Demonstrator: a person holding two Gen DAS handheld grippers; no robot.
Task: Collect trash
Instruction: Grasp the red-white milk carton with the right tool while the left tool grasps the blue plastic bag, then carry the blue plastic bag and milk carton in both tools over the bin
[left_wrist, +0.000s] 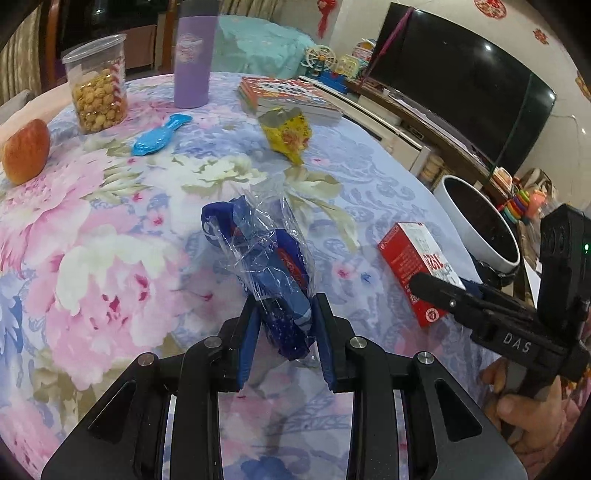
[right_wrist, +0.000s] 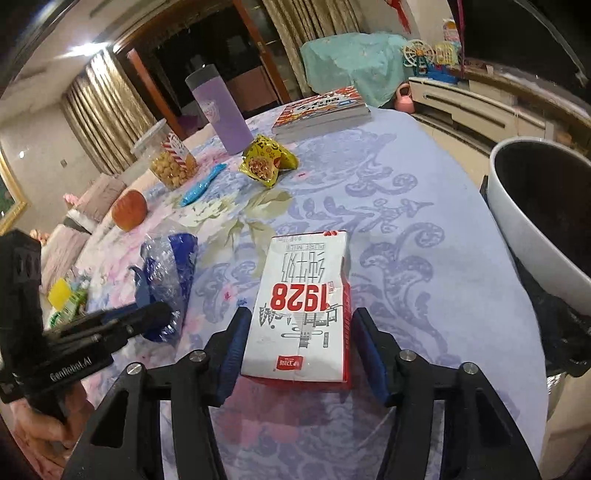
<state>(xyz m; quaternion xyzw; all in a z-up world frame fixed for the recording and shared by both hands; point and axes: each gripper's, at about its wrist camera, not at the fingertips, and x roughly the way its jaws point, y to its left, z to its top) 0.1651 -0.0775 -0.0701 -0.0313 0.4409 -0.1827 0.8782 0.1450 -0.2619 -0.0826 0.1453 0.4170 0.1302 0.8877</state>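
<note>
the left gripper has its two blue pads pressed on the near end of a blue plastic wrapper, so the jaws are clamped on it. the wrapper is crumpled, part clear film and part dark blue, and it stretches away from the pads over the flowered tablecloth. if its far end touches the cloth or is a little lifted, i cannot tell.

the right gripper has its jaws wide apart, one pad on each side of a milk carton. the carton lies flat on the cloth, white face up with the red number 1928. the left pad looks very close to the carton's side and the right pad stands a little away from it; a real touch i cannot confirm. in the left wrist view the same carton lies to the right of the wrapper, near the table edge.

further out on the table are a yellow snack bag, open and crumpled, and a small light blue wrapper. behind them stand a jar of round snacks and a purple bottle, with an apple at the left and a book at the far side.

beside the table on the right is a white bin with a dark inside, just past the table edge.
</note>
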